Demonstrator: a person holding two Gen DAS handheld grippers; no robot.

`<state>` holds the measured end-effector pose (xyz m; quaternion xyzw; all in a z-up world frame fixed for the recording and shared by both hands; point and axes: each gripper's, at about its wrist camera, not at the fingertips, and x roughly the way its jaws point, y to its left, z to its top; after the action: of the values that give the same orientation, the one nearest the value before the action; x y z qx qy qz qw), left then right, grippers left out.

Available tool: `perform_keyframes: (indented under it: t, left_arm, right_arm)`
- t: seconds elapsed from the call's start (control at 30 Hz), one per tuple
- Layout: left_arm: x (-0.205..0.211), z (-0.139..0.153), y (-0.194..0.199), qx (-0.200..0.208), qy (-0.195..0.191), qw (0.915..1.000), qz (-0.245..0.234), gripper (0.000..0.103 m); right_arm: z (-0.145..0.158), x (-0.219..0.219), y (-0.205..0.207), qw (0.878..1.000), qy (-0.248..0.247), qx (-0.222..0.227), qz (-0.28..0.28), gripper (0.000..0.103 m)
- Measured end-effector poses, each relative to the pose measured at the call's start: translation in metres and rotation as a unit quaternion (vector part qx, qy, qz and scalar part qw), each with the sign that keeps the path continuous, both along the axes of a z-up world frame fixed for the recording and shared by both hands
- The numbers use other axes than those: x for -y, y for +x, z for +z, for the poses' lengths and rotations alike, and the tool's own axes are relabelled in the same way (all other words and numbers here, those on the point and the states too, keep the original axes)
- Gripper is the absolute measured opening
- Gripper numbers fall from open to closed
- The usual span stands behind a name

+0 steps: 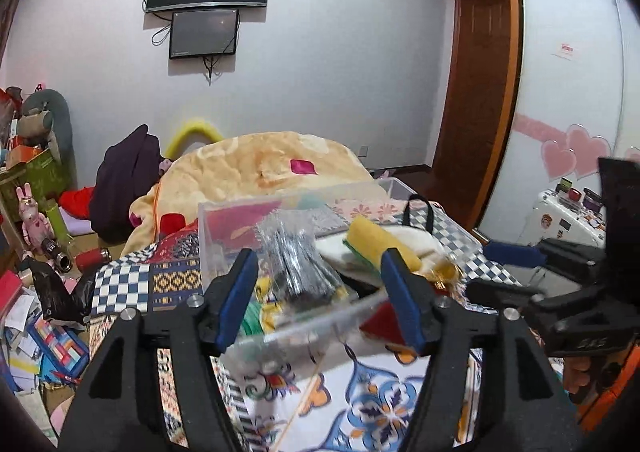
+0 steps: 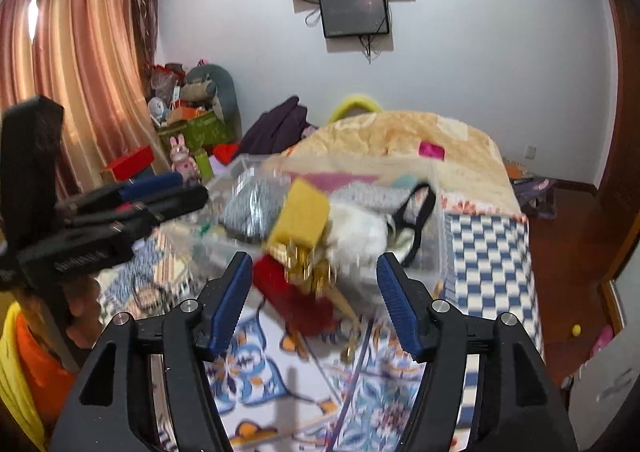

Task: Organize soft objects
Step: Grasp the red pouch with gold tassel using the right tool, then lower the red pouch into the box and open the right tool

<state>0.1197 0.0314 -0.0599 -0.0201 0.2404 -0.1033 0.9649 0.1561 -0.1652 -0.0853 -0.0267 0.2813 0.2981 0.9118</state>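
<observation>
On bed, clear bin [image 1: 224, 220] w/ soft stuff; both grippers' jaws wide.

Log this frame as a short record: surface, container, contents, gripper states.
surface: bed with patterned quilt
container: clear plastic bin on the quilt
contents: silver shiny bundle, yellow sponge, white plush item, black strap
outside bin: red cloth with gold trim, at the near side
left gripper: open, empty, at the bin's near wall
right gripper: open, empty, facing the red cloth
image quality: right wrist view motion-blurred
</observation>
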Motion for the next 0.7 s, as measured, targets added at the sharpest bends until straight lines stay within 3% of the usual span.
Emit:
perform_keyframes:
  t: [0.33, 0.4, 0.47, 0.7]
  left_arm:
    - [-0.003, -0.022, -0.028, -0.007, -0.013, 0.9999, 0.004, 0.071]
    - [-0.003, -0.027, -0.029, -0.011, -0.013, 0.9998, 0.006, 0.071]
    - [-0.003, -0.031, -0.029, -0.017, -0.014, 0.9997, 0.007, 0.071]
    - [-0.004, -0.036, -0.030, -0.020, -0.011, 0.9997, 0.011, 0.071]
  right_arm:
    - [-0.041, -0.026, 0.025, 0.997, -0.023, -0.069, 0.011, 0.061]
    - [-0.044, -0.028, 0.027, 0.997, -0.016, -0.074, 0.009, 0.048]
    - [-0.044, -0.028, 0.027, 0.997, -0.013, -0.078, 0.016, 0.027]
    - [-0.024, -0.028, 0.001, 0.999, -0.014, -0.028, 0.040, 0.018]
